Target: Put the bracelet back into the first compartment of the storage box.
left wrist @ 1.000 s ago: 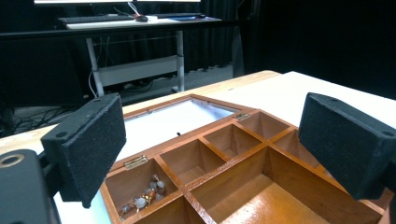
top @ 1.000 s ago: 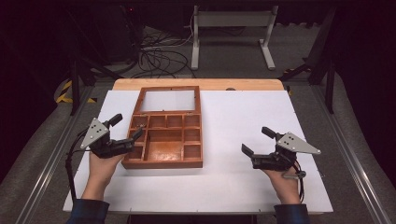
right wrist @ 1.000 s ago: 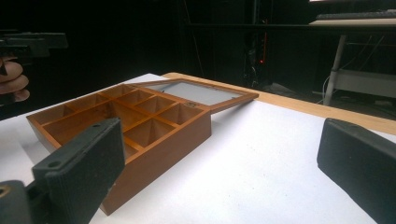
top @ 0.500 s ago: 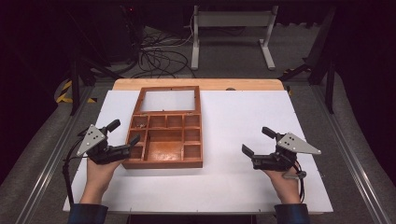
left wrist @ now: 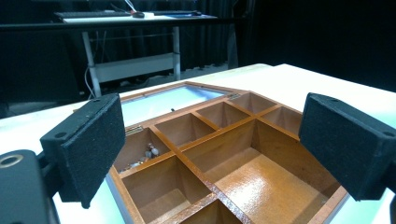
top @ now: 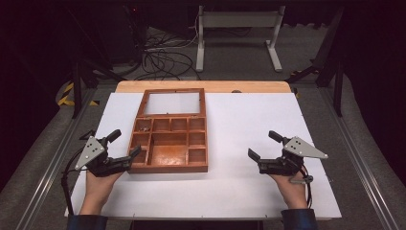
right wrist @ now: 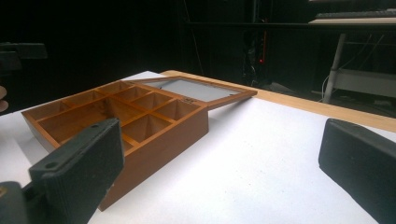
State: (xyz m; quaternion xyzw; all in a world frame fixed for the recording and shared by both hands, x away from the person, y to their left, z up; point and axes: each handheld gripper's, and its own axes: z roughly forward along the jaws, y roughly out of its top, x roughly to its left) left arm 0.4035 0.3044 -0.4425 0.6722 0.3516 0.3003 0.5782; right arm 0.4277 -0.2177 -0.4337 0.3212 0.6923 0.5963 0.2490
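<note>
A brown wooden box [top: 170, 143] with several compartments lies open on the white table, its glass-paned lid [top: 172, 102] folded flat behind it. Small pale bits [left wrist: 148, 153] sit in the far left compartment. My left gripper [top: 124, 146] is open at the box's near left corner, one jaw close against the box's side. In the left gripper view the two black pads [left wrist: 86, 143] frame the box [left wrist: 224, 154]. My right gripper [top: 265, 145] is open too, resting well to the right of the box, with nothing between its jaws. The right gripper view looks across the table at the box [right wrist: 116, 121].
White sheet [top: 239, 120] covers the table, with a bare wooden strip [top: 206, 86] along the far edge. Beyond the table are cables on the floor [top: 160, 52] and a metal stand [top: 237, 28]. Dark frames stand at both sides.
My left gripper has drawn back toward the near edge and a little left, its jaws now at the box's near left corner. The right gripper has stayed still.
</note>
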